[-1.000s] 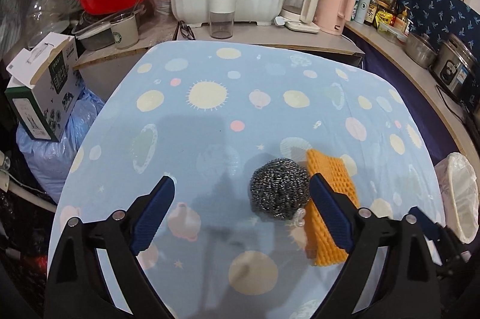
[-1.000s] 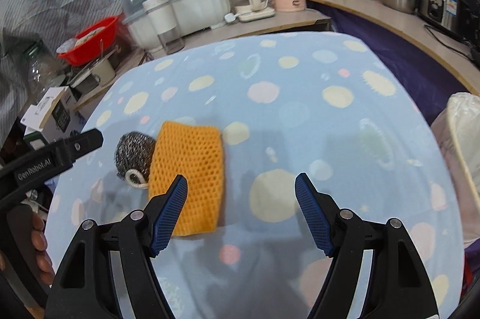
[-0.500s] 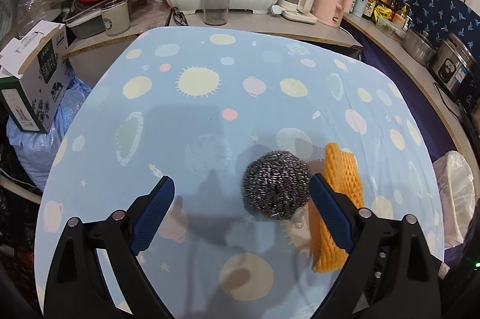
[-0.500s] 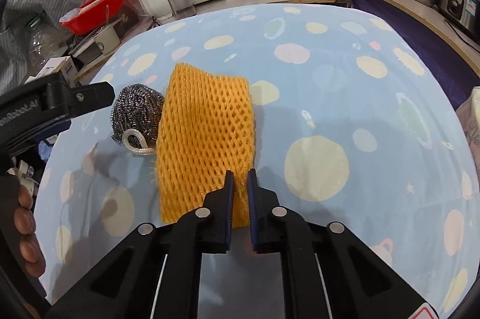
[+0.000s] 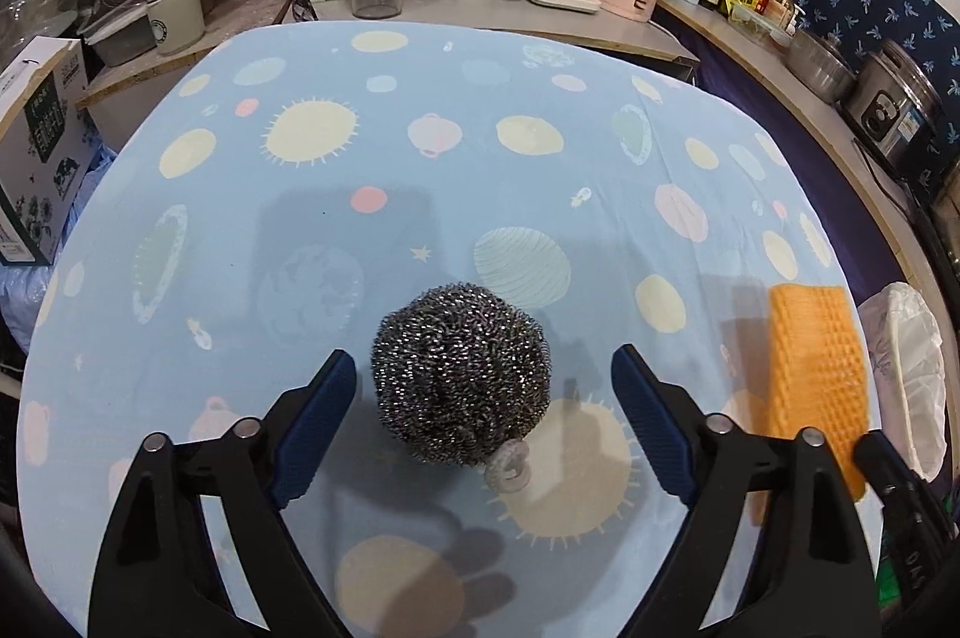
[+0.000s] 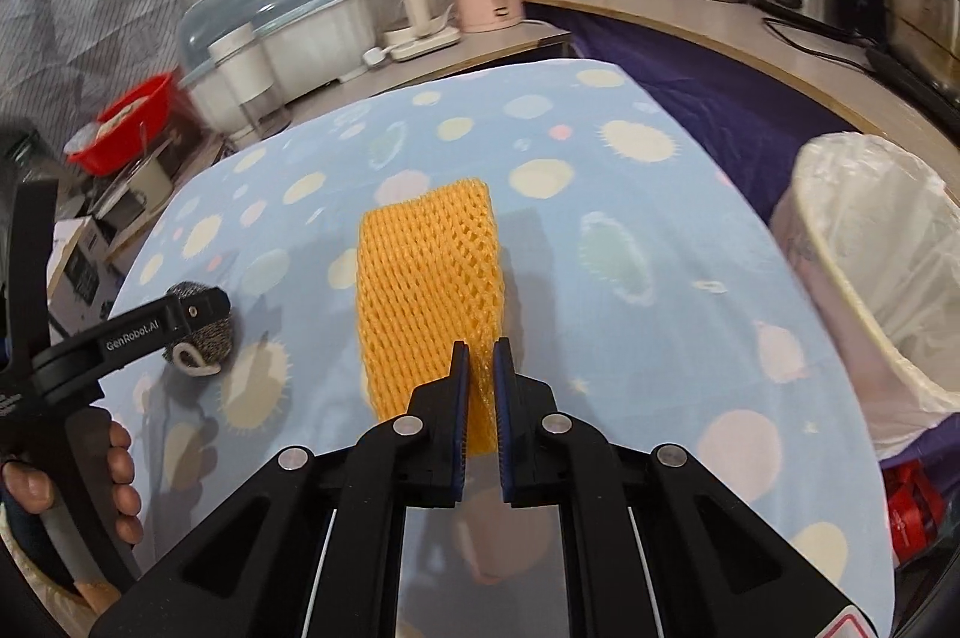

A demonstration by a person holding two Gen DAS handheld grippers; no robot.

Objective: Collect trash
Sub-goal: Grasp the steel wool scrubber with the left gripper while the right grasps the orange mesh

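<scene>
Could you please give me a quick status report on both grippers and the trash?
Right gripper shut on orange foam net sleeve, lifted. Left gripper open around steel wool scouring ball. White-lined trash bin to the right, path unobstructed.

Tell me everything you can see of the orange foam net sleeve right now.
The orange foam net sleeve is a flattened tube of soft diamond mesh. Its near end is pinched between the shut right gripper, and it appears lifted off the blue planet-print tablecloth. The white-lined trash bin stands to its right.
</scene>
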